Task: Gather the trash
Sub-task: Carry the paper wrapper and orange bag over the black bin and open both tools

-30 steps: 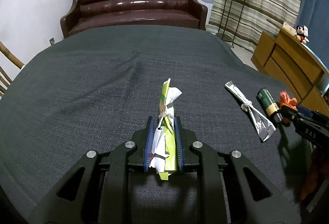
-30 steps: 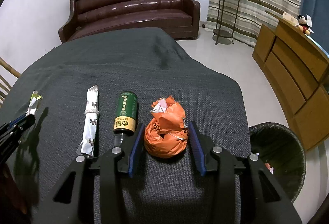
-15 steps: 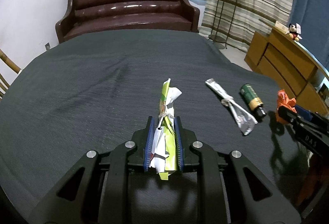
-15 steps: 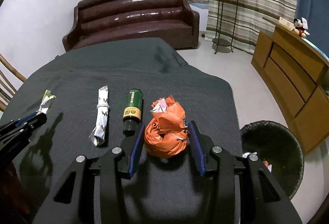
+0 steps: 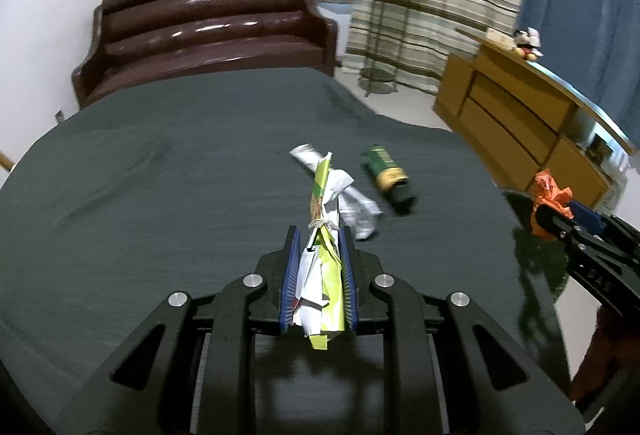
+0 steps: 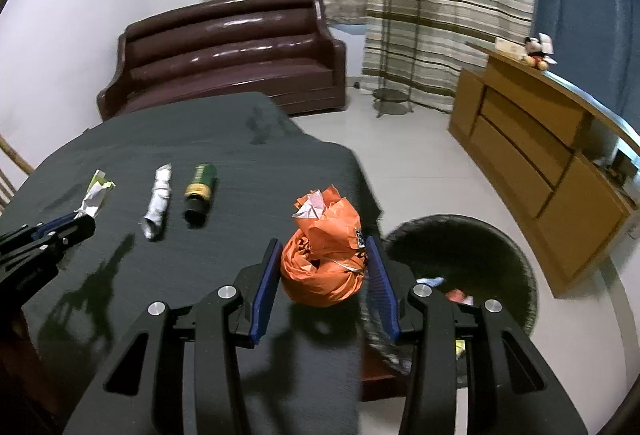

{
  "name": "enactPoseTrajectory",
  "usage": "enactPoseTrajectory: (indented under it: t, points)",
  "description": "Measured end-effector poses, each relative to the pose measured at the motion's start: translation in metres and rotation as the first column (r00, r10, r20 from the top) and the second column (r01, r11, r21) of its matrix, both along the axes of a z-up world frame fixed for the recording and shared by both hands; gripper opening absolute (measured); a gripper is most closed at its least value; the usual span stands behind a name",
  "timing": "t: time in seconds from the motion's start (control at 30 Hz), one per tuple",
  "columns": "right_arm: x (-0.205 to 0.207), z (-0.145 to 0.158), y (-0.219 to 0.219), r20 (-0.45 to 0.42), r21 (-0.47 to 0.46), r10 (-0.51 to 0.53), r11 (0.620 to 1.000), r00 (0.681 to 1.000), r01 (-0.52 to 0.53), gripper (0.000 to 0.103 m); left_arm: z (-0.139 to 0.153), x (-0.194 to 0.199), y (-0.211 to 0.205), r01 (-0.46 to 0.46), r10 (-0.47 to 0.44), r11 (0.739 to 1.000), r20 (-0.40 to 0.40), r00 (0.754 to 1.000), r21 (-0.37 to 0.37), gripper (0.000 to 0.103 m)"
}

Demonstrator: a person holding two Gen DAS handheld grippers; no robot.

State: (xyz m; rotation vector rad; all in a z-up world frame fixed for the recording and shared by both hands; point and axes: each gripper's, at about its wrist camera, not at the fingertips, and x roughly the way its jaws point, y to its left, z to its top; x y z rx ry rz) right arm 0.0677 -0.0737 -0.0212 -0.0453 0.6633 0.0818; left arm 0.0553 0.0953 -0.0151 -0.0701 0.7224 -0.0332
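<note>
My left gripper (image 5: 318, 235) is shut on a knotted green and white wrapper (image 5: 322, 267) and holds it above the dark table (image 5: 160, 175). My right gripper (image 6: 322, 249) is shut on a crumpled orange bag (image 6: 322, 259), lifted near the table's right edge beside the black trash bin (image 6: 480, 247). A knotted silver wrapper (image 6: 158, 201) and a green bottle (image 6: 200, 187) lie on the table. Both also show in the left wrist view, the silver wrapper (image 5: 360, 207) and the bottle (image 5: 386, 173). The orange bag (image 5: 550, 195) shows there at the right.
A brown leather sofa (image 6: 228, 51) stands behind the table. A wooden cabinet (image 6: 540, 147) is at the right, with a plant stand (image 6: 396, 35) by the striped curtains. The bin holds some trash.
Both grippers have risen and swung right with their loads. The right gripper now sits near the table's right edge, with the bin close beneath it.
</note>
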Motion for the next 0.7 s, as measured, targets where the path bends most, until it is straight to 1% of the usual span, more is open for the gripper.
enactPoseTrajectory:
  t: [0.2, 0.43, 0.7]
  points:
    - [-0.007, 0.002, -0.037, 0.019, -0.001, -0.076, 0.997, 0.997, 0.076, 0.043, 0.006, 0.000, -0.043, 0.082, -0.083, 0.997, 0.026, 0.996, 0.012, 0.019]
    - [-0.014, 0.004, -0.072, 0.039, -0.003, -0.136, 0.991, 0.990, 0.136, 0.043, 0.011, 0.007, -0.094, 0.176, -0.177, 0.984, 0.054, 0.983, 0.028, 0.019]
    - [-0.014, 0.002, -0.101, 0.048, 0.014, -0.183, 0.983, 0.982, 0.182, 0.044, 0.012, 0.016, -0.138, 0.244, -0.246, 0.969, 0.077, 0.966, 0.037, 0.020]
